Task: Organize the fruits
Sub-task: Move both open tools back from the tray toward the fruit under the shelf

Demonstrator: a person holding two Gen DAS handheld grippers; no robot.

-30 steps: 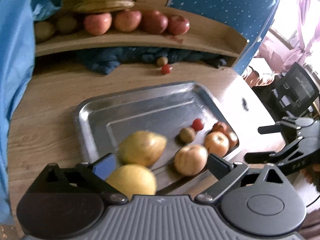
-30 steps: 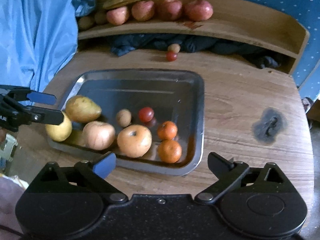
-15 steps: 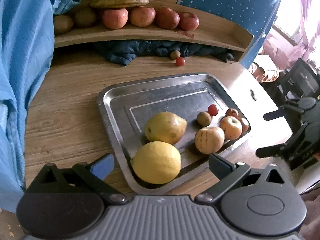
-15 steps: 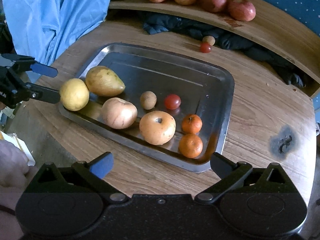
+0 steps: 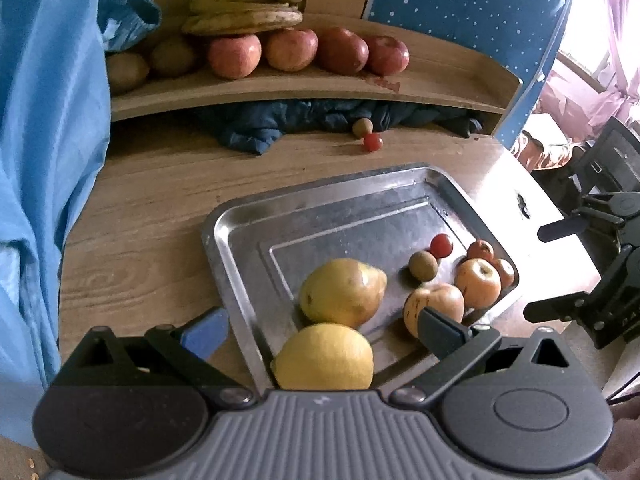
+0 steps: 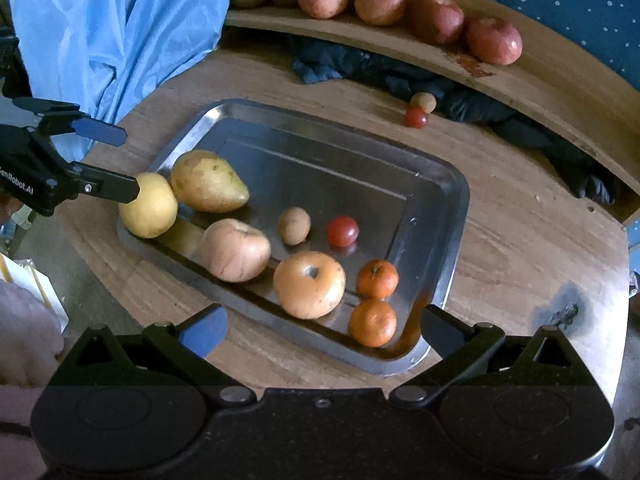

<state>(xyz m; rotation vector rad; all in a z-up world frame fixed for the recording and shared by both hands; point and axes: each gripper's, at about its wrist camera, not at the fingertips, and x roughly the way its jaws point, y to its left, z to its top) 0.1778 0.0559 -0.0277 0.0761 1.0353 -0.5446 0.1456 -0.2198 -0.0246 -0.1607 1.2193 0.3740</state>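
Note:
A steel tray point(image 6: 452, 200) point(image 5: 240, 216) on the wooden table holds a lemon point(image 6: 148, 210) point(image 5: 324, 356) at its near-left corner. Beside the lemon lie a pear point(image 6: 206, 182) point(image 5: 342, 292), two pale apples point(image 6: 234, 250) point(image 6: 308, 284), a small brown fruit point(image 6: 294, 226), a cherry tomato point(image 6: 342, 231) and two tangerines point(image 6: 376, 278) point(image 6: 372, 322). My left gripper point(image 5: 322, 332) point(image 6: 120, 160) is open, with the lemon between its fingers and the lower finger touching it. My right gripper point(image 6: 322, 328) point(image 5: 536, 274) is open and empty over the tray's near edge.
A curved wooden shelf point(image 5: 440, 80) at the back carries red apples point(image 5: 234, 56), bananas point(image 5: 244, 4) and brown fruits point(image 5: 126, 72). A cherry tomato point(image 6: 416, 117) and a small brown fruit point(image 6: 423, 101) lie on the table by dark cloth point(image 6: 360, 64). Blue fabric point(image 6: 112, 32) hangs at left.
Both cameras shifted: the left gripper drew back from the lemon, then closed in a little. The right gripper swung to look down on the tray. The fruits stayed put.

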